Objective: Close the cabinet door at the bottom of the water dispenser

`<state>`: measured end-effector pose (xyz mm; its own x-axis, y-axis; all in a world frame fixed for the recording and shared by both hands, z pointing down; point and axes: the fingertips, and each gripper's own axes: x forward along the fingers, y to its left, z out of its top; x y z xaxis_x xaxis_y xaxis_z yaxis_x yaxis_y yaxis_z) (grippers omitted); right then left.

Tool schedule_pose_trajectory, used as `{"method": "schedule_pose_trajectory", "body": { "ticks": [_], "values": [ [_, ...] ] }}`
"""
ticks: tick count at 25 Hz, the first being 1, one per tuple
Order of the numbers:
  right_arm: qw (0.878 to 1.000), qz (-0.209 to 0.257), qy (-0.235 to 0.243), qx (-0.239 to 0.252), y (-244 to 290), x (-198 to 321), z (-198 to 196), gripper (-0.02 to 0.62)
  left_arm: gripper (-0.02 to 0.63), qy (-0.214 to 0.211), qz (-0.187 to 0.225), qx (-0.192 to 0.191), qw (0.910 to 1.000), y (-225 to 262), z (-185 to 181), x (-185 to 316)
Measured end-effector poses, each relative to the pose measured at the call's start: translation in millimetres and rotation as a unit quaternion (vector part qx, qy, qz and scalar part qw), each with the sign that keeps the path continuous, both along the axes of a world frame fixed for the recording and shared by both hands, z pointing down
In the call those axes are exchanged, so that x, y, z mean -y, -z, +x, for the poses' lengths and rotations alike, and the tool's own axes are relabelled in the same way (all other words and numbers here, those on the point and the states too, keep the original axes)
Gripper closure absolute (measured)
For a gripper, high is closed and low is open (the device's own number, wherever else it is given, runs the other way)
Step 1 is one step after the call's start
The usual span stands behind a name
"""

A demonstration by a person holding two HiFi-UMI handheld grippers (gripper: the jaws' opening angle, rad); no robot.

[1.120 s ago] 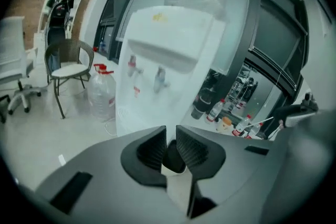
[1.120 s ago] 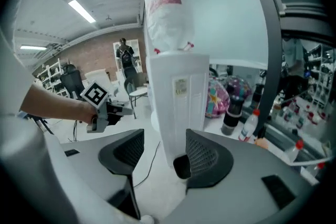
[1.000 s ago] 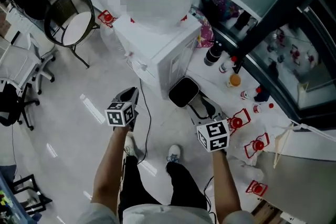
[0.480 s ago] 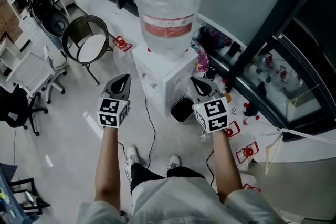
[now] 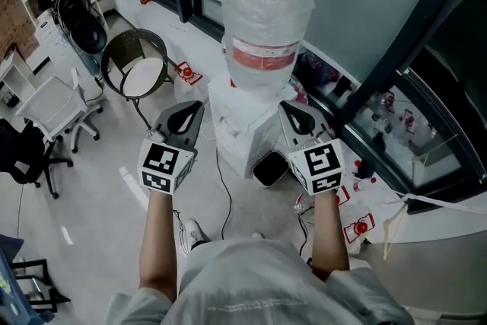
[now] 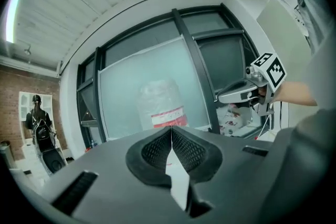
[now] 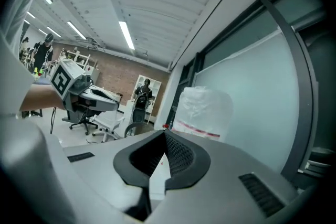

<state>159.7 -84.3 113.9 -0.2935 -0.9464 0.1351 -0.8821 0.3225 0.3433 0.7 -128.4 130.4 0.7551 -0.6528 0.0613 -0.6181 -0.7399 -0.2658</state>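
The white water dispenser [image 5: 242, 129] stands by the glass wall, with a large clear bottle [image 5: 268, 19] on top. From this angle its bottom cabinet door cannot be made out. My left gripper [image 5: 192, 112] is held level to the left of the dispenser body, and my right gripper [image 5: 292, 113] to its right. Neither touches it. In the left gripper view the left gripper [image 6: 171, 129] has its jaws shut and empty, with the bottle [image 6: 160, 105] ahead. The right gripper [image 7: 164, 135] is likewise shut on nothing, facing the bottle [image 7: 202, 108].
A black bin [image 5: 268, 167] sits on the floor at the dispenser's right foot, and a cable [image 5: 222, 190] trails in front. A round black-framed stand [image 5: 137, 66] and a white office chair [image 5: 53, 106] are to the left. Small bottles and red-marked cards [image 5: 358, 226] litter the floor at the right.
Both grippers have risen from near the dispenser's base to beside its upper body. The person has stood up, so the camera now sits higher and the bottle is nearer.
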Motion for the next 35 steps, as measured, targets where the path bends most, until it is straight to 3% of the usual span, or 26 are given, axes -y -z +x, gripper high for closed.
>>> {"method": "schedule_pose_trajectory", "body": {
  "ticks": [7, 13, 35],
  "values": [
    [0.999, 0.032, 0.002, -0.01, 41, 5, -34, 0.568, 0.584, -0.019, 0.027, -0.051, 0.9982, 52, -24, 17],
    [0.999, 0.027, -0.02, -0.009, 39, 13, -39, 0.568, 0.584, -0.039, 0.047, -0.056, 0.9966, 69, -34, 21],
    [0.999, -0.011, -0.029, -0.01, 6, 45, -40, 0.568, 0.584, -0.043, 0.013, -0.047, 0.9979, 36, -34, 53]
  ]
}}
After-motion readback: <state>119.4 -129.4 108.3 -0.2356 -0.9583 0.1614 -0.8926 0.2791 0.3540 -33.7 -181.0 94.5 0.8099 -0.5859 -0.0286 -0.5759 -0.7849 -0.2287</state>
